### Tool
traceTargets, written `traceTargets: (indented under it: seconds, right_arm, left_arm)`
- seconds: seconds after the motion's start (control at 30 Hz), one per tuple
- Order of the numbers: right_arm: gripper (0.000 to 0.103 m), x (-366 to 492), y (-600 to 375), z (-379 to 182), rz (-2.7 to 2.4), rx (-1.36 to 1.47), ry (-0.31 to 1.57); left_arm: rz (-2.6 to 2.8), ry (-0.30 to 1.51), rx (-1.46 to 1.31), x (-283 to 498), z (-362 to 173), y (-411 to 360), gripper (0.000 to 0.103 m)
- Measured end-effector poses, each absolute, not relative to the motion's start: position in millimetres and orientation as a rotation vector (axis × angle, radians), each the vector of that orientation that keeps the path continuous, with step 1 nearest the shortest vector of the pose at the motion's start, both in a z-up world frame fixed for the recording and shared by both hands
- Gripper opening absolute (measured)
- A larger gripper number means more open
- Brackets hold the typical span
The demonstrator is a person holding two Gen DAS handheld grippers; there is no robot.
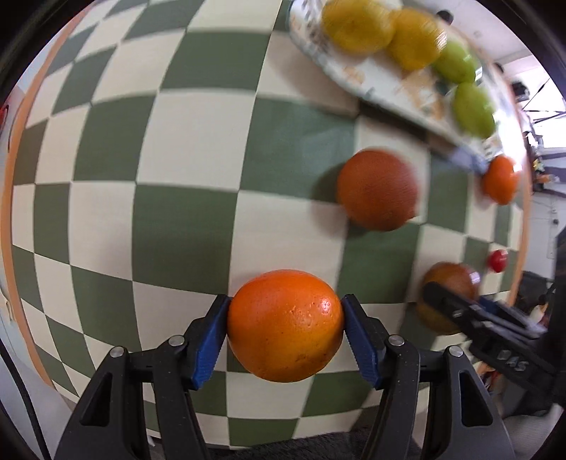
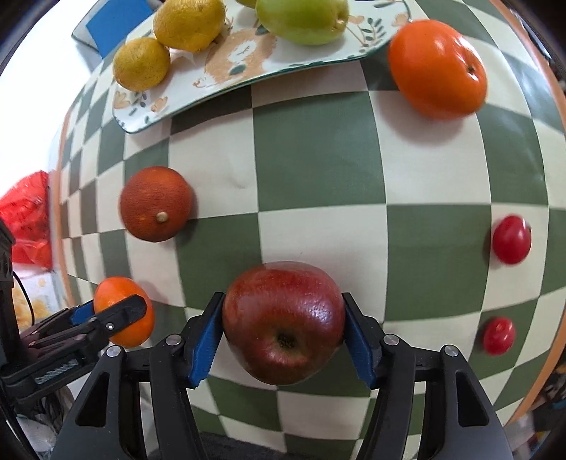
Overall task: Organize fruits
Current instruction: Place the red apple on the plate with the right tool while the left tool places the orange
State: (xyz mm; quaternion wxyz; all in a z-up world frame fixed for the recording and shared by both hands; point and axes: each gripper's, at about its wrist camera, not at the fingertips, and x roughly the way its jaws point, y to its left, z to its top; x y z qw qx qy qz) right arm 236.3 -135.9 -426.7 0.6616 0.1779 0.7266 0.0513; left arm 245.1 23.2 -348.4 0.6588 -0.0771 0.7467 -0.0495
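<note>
My left gripper [image 1: 286, 323] is shut on a bright orange [image 1: 285, 325], its blue pads pressed to both sides, above the checkered cloth. My right gripper [image 2: 283, 323] is shut on a red apple [image 2: 284, 322]. In the right wrist view the left gripper [image 2: 116, 311] and its orange [image 2: 122, 300] show at lower left. In the left wrist view the right gripper [image 1: 456, 308] and the apple [image 1: 447, 283] show at lower right. A patterned plate [image 2: 240, 56] at the far side carries two yellow citrus fruits [image 2: 189, 23] and a green apple [image 2: 302, 19].
Loose on the green and cream checkered cloth [image 2: 318, 159]: a dark orange [image 2: 155, 204] at left, a persimmon-like orange fruit [image 2: 438, 67] at far right, two small red tomatoes [image 2: 512, 240] near the right edge. A red bag [image 2: 24, 212] lies beyond the table's left edge.
</note>
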Motion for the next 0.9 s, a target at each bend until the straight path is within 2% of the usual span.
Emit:
traceTargets:
  seconds: [0.1,0.3,0.57,0.9]
  right_arm:
    - [0.065,238.3,-142.8,-412.5,0.137,0.485,1.608]
    - [0.065,277.3,-152.1,-369.8,0.162,0.535,1.492]
    - [0.065,358.9,-156.8,-359.3,0.124,0.484,1.435]
    - [0.067,391.5,-153.0,-375.5,0.121,0.453,1.440]
  left_arm:
    - [-0.138,1.633,-0.217,255.7,-317.2,23.0,0.061]
    - [-0.180,1.527,-0.274,343.1,-269.9,23.5,0.061]
    - [-0.142,1.601,-0.346,418.4,-304.2,23.1,0.061]
    - [-0.112,1.702,-0.401,436.9,-340.3,22.6,0.062]
